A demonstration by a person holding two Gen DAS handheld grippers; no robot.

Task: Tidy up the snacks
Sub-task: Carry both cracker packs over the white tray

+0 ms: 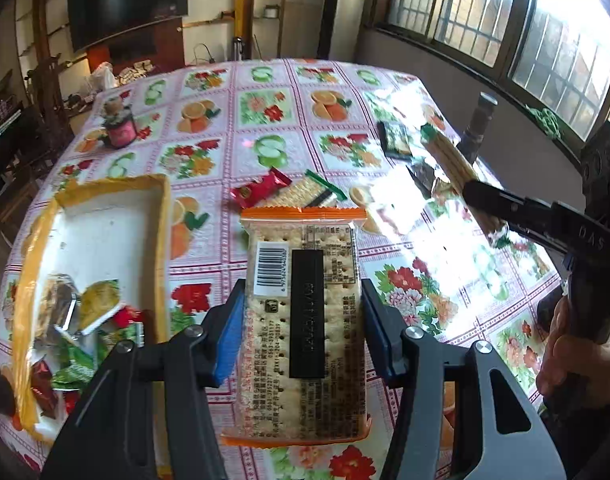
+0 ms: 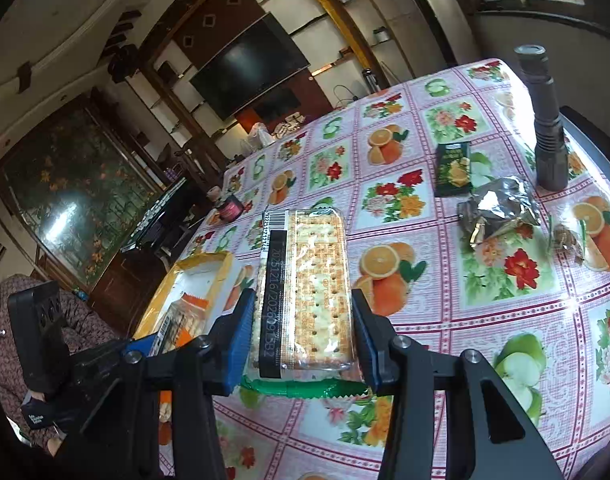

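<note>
My left gripper (image 1: 301,316) is shut on an orange-edged cracker pack (image 1: 301,280), held above the table just right of the yellow-rimmed white box (image 1: 163,216). The box holds several small snacks (image 1: 77,312). My right gripper (image 2: 301,332) is shut on a green-edged cracker pack (image 2: 305,280), held above the table; this gripper also shows in the left wrist view (image 1: 489,200) at the right. The left gripper and its orange pack (image 2: 185,320) appear over the box (image 2: 221,264) in the right wrist view.
Loose on the fruit-print tablecloth: a red wrapper (image 1: 261,190), a green-edged cracker pack (image 1: 305,194), a dark green packet (image 2: 453,168), a crumpled foil bag (image 2: 501,208), a small wrapped snack (image 2: 567,238). A grey flashlight (image 2: 545,120) stands far right. A pink jar (image 1: 121,128) stands far left.
</note>
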